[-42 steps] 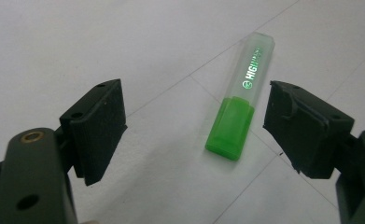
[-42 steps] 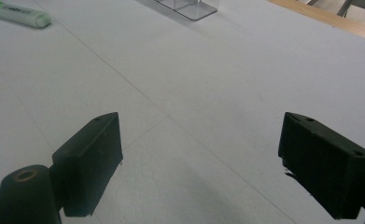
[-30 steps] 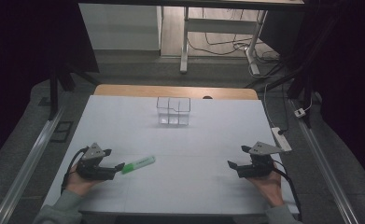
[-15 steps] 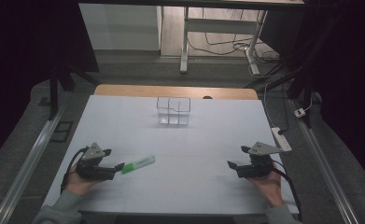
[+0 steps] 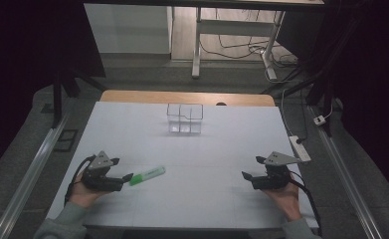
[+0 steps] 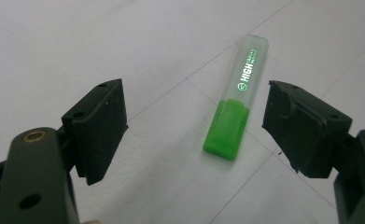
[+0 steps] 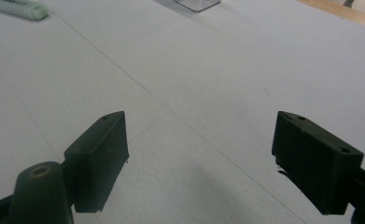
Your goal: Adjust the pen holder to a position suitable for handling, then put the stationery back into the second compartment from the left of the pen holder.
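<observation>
A green highlighter [image 6: 237, 100] lies flat on the white bench [image 5: 207, 149], just ahead of the left gripper [image 5: 127, 178], whose jaws stand wide open; its green end points back into the gap between them, touching neither. The right gripper [image 5: 245, 175] rests well apart on the bench's other side; its jaws have just been closing slightly but stand open, with bare bench between them.

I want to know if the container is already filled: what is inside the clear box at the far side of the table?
The clear box is divided into compartments, and through its walls they look empty. The green highlighter lies flat on the white table, near the left gripper. The compartment floors are too small to check for tiny things.
</observation>
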Available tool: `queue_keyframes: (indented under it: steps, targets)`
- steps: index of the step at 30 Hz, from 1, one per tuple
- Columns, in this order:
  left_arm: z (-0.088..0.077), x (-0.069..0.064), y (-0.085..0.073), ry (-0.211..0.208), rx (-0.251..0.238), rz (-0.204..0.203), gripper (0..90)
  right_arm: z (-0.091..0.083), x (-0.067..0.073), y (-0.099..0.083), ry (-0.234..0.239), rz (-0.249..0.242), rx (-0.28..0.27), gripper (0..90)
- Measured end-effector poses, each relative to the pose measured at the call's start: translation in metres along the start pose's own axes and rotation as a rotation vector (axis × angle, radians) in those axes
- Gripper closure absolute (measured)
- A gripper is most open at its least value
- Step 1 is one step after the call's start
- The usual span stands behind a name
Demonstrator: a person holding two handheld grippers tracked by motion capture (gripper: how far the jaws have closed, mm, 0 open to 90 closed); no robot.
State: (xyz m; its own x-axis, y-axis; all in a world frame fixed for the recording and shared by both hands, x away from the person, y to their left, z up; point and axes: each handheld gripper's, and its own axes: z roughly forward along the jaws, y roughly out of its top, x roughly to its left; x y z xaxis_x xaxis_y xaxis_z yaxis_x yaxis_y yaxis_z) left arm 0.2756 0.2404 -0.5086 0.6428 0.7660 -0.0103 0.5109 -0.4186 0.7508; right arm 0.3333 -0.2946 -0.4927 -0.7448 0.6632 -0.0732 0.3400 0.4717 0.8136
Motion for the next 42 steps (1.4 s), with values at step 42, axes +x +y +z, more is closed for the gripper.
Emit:
queue_keyframes:
  steps: [42]
  targets:
    - [0.022, -0.017, 0.051, -0.114, 0.300, 0.261, 21.5, 0.002, 0.001, 0.000, 0.024, 0.007, 0.004, 19.4]
